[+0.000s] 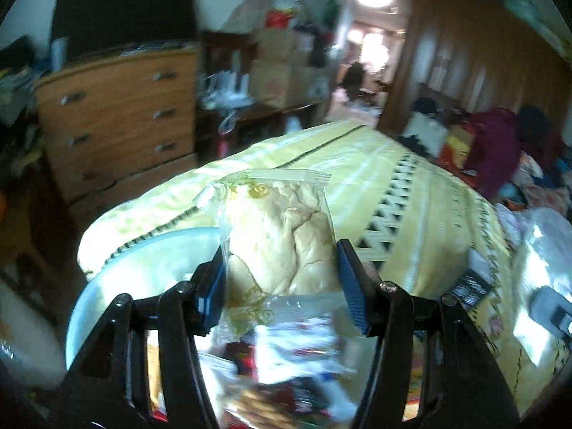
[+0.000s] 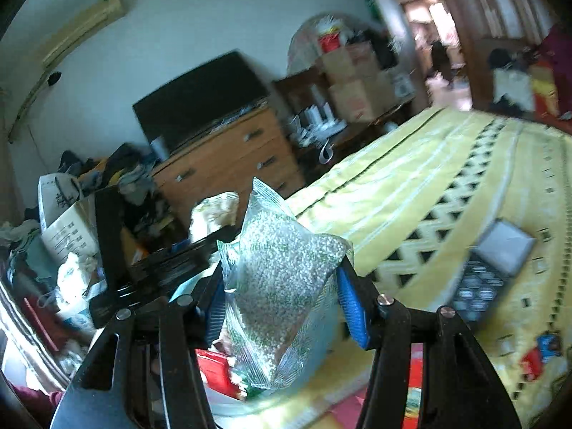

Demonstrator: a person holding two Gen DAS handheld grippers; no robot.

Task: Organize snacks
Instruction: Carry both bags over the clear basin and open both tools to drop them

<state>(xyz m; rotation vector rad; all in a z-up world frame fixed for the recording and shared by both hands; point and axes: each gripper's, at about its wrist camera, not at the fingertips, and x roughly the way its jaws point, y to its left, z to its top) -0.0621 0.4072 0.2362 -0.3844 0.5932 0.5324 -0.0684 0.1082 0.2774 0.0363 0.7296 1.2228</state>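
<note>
My left gripper is shut on a clear bag of pale pastry and holds it upright above a light blue bowl on the yellow patterned bed. Blurred snack packets lie under the bag. My right gripper is shut on a clear green-printed bag of small white grains, held above a bowl rim and red packets. The left gripper with its pastry bag shows at the left of the right wrist view.
A wooden chest of drawers with a black TV stands beyond the bed's left edge. A dark remote and a grey card lie on the bed. Clothes pile at the right. Boxes and clutter stand by the doorway.
</note>
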